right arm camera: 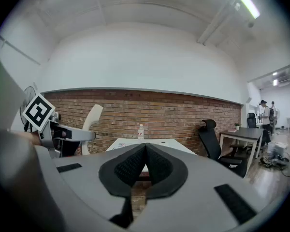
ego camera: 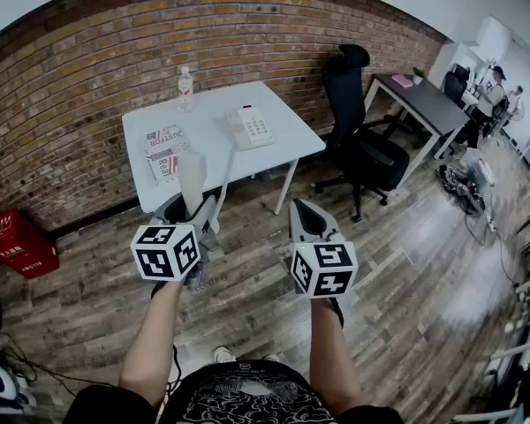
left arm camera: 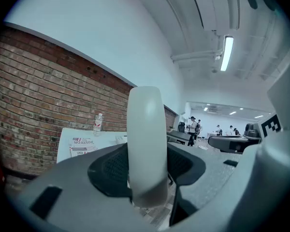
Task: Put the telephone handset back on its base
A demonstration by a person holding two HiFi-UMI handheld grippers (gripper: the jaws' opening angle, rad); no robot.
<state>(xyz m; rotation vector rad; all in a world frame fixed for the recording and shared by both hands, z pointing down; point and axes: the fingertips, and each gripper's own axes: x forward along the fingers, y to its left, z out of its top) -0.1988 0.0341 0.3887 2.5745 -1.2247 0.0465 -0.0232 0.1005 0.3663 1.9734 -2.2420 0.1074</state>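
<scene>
Handset (left arm camera: 146,139) upright, long axis vertical, clenched in our left tongs (left arm camera: 147,178). We judge base (ego camera: 250,127) well ahead, slightly right, on worktop (ego camera: 203,122). Right tongs (right arm camera: 144,164) pinched together, empty.

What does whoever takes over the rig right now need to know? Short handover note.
Left tongs: shut on the handset, which stands upright between the pads.
Right tongs: shut, empty.
Base: on the white table by the brick wall, cradle empty. The cord runs from it to the handset.
Done: handset gripped, held in the air short of the table.
Left: step up to the table, lay the handset on the base, release.
</scene>
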